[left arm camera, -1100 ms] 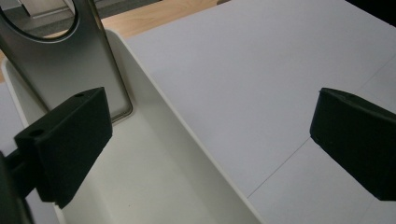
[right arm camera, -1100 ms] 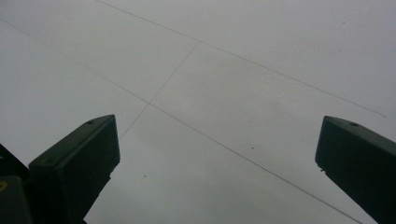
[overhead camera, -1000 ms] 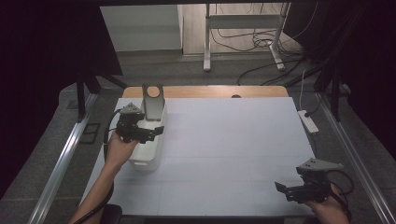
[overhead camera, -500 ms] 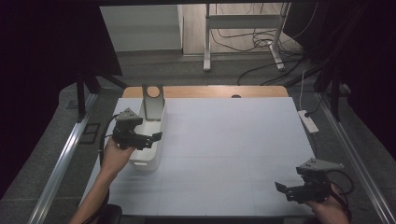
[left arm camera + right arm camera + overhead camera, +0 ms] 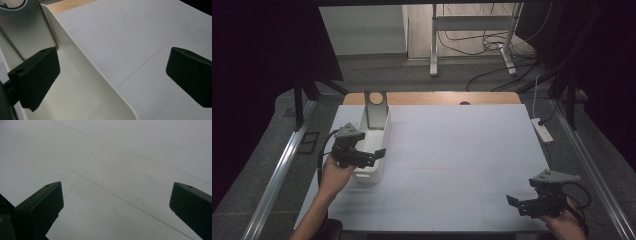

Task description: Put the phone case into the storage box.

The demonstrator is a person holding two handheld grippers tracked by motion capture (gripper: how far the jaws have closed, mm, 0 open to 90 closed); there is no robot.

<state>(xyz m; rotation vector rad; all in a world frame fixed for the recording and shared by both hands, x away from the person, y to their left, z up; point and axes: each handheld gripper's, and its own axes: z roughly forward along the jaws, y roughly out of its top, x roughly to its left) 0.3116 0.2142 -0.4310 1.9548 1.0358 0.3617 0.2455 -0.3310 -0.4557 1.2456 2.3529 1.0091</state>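
Tabletop (image 5: 462,150): a pale white sheet fills the middle of the high view, with a strip of bare wood along its far edge. Thin seam lines cross the sheet, seen close in the right gripper view.

White bin (image 5: 373,150): a long, narrow, open-topped container at centre left of the high view, running from near the wooden strip toward the lower left. In the left gripper view its curved rim (image 5: 100,72) runs diagonally from upper left to lower centre, and the inside that shows looks bare.

Grey metal piece (image 5: 376,109): stands upright at the bin's far end, in the upper left of the high view, with a round hole near its top. In the left gripper view its lower part (image 5: 27,27) sits in the upper left corner, inside the bin.

Left gripper (image 5: 371,155): held by the left hand (image 5: 334,172) at centre left of the high view, over the near part of the bin. Its jaws are spread wide and grasp nothing. In the left gripper view, one jaw hangs over the bin's interior at the left and the other over the tabletop at the right, with the bin's wall between them.

Right gripper (image 5: 512,201): at the lower right of the high view, held by the right hand (image 5: 564,222), well apart from the bin. Its jaws are also wide apart and empty, with bare white sheet between them in the right gripper view.

Floor: grey, with cables (image 5: 482,45) and a white stand's legs at the top centre of the high view, and a power strip (image 5: 543,130) off the tabletop's right edge.
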